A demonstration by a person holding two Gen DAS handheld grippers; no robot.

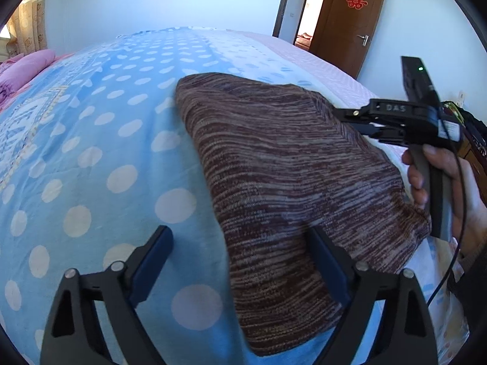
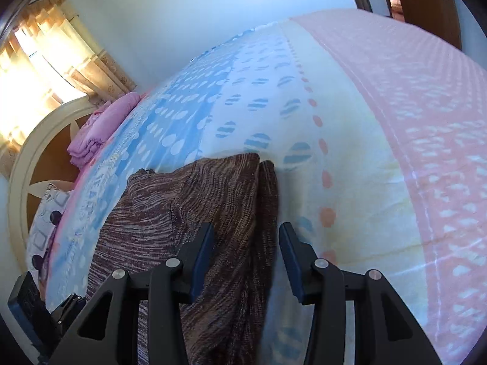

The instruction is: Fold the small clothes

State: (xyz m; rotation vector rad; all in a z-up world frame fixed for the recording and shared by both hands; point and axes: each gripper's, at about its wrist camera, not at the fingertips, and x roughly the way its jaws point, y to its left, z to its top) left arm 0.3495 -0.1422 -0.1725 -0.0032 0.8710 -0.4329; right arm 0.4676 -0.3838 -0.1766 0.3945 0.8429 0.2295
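A brown and grey striped knit garment (image 1: 283, 164) lies folded on the bed, and it shows in the right wrist view (image 2: 194, 206) too. My left gripper (image 1: 240, 240) is open, its jaws wide apart over the garment's near left edge, with the right finger (image 1: 328, 261) on the knit and the left finger (image 1: 152, 261) over the sheet. My right gripper (image 2: 245, 255) is open, its jaws straddling the garment's folded right edge. The right gripper also shows in the left wrist view (image 1: 350, 118), at the garment's far right side, held by a hand (image 1: 450, 176).
The bed carries a blue sheet with white dots (image 1: 91, 152) and a pink patterned part (image 2: 426, 121). Folded pink bedding (image 2: 100, 127) lies by the headboard (image 2: 27, 164). A curtained window (image 2: 39, 67) is at left. A brown door (image 1: 347, 21) stands open beyond the bed.
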